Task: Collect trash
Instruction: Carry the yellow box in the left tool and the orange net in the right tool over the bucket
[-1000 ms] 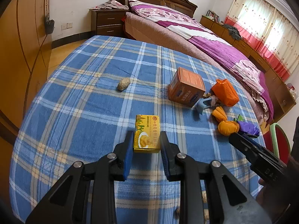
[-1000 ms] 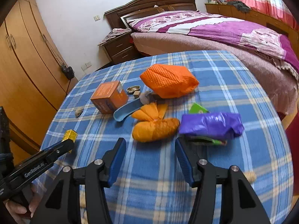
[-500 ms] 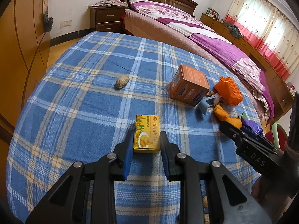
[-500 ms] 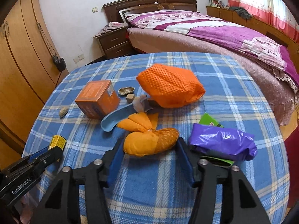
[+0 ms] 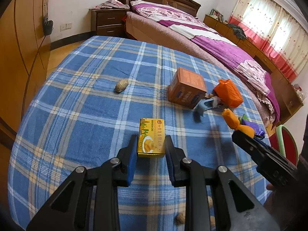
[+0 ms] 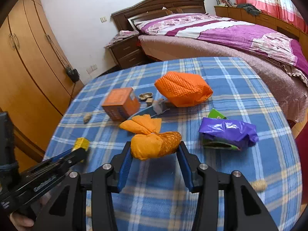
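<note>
Bedroom setting: a tabletop (image 5: 80, 104) under a blue plaid cloth is standing near a bed (image 6: 231, 38), with a wardrobe on the left.

At the near middle of the cloth, an orange tied bag (image 6: 154, 144) is sitting between the fingers of the right gripper (image 6: 154, 154). Its jaws are closing around the bag's bulging body, and the pads appear to be just meeting its sides; whether the pinch is firm yet cannot be told. To the left, the left gripper (image 5: 151, 150) is pinching a small yellow cake box (image 5: 152, 136) between its pads.

Other trash is lying farther out: an orange carton (image 6: 121, 104), a larger orange mesh bag (image 6: 182, 88) at the far middle, a purple wrapper (image 6: 229, 130) on the right with a green packet (image 6: 216, 114) just behind it, and a peanut (image 5: 121, 85) at the far left.

Judgement: the pick-up step is under way, with both hands taking one piece each. The next move is calling for the right jaws to finish closing on the soft bag without letting it squeeze out, then a lift clear of the cloth. No bin is showing in either view, so the drop-off place cannot be told.
</note>
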Available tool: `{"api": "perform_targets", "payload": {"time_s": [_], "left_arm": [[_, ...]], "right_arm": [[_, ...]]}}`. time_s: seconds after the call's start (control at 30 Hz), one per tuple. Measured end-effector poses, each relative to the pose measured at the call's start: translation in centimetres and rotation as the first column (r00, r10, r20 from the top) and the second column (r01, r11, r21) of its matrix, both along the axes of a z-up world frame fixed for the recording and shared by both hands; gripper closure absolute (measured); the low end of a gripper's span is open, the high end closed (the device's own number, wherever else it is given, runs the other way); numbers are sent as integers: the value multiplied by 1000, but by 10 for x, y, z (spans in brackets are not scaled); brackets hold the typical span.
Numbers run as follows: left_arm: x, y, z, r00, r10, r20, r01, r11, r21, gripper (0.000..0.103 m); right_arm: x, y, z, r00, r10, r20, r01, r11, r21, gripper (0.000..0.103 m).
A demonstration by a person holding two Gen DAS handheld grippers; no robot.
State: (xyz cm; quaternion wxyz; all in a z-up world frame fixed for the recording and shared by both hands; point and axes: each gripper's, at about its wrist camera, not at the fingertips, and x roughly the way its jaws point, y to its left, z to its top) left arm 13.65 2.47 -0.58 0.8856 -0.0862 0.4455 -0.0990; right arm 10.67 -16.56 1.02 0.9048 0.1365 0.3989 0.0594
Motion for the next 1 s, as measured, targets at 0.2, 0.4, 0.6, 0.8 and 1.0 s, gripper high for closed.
{"api": "perform_targets", "payload": {"time_s": [0.2, 0.4, 0.6, 0.8, 1.0], "left_arm": [[-11, -4, 12, 1000, -21, 19, 21, 1000, -19, 75], [-23, -13, 23, 998, -48, 39, 49, 998, -25, 75], [-34, -26, 31, 995, -86, 48, 88, 996, -33, 75], [-44, -42, 39, 990, -127, 61, 129, 991, -39, 75], [-54, -58, 47, 983, -170, 68, 173, 984, -38, 75]], "right_arm": [[-27, -8, 18, 999, -16, 42, 15, 999, 28, 54], [-55, -22, 29, 997, -48, 60, 46, 998, 42, 54], [-81, -41, 38, 993, -101, 66, 97, 994, 55, 54], [-104, -59, 49, 985, -142, 97, 138, 989, 51, 53], [-121, -80, 53, 974, -196, 115, 189, 980, 68, 53]]}}
